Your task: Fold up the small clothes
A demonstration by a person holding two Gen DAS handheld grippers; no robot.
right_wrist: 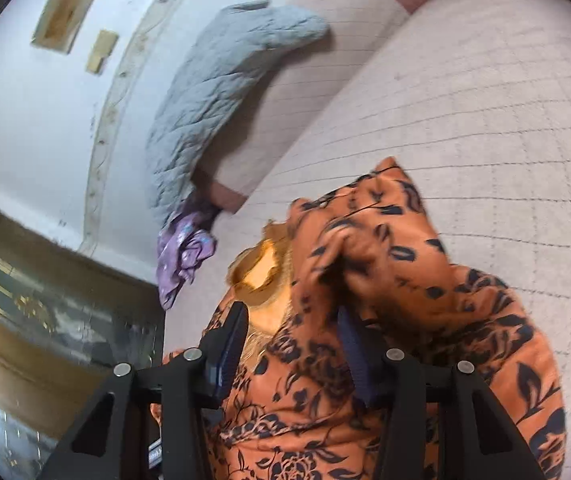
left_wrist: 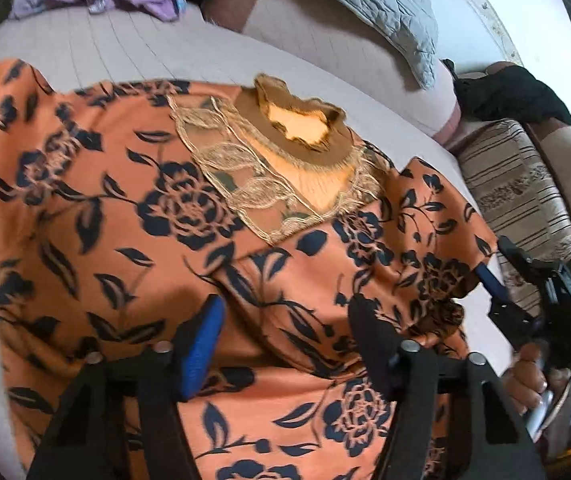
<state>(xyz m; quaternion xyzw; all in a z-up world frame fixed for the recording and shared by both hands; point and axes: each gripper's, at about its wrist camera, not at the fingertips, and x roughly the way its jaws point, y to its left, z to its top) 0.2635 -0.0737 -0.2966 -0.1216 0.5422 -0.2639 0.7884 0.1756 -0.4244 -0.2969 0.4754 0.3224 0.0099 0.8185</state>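
Note:
An orange dress with a black flower print (left_wrist: 133, 216) lies spread on the pale bed, its brown frilled collar (left_wrist: 297, 120) toward the far side. My left gripper (left_wrist: 285, 328) is open just above the cloth near its middle, holding nothing. My right gripper (right_wrist: 293, 332) is open at the sleeve (right_wrist: 369, 248), which is bunched and draped over its right finger (right_wrist: 355, 356). In the left wrist view the right gripper (left_wrist: 497, 276) shows at the sleeve's edge (left_wrist: 437, 264) on the right.
The quilted beige bed cover (right_wrist: 465, 92) extends past the dress. A grey quilted pillow (right_wrist: 221, 80) leans on the headboard. A purple garment (right_wrist: 185, 252) lies at the bed's far edge. A striped cushion (left_wrist: 513, 184) and black cloth (left_wrist: 513, 96) sit to the right.

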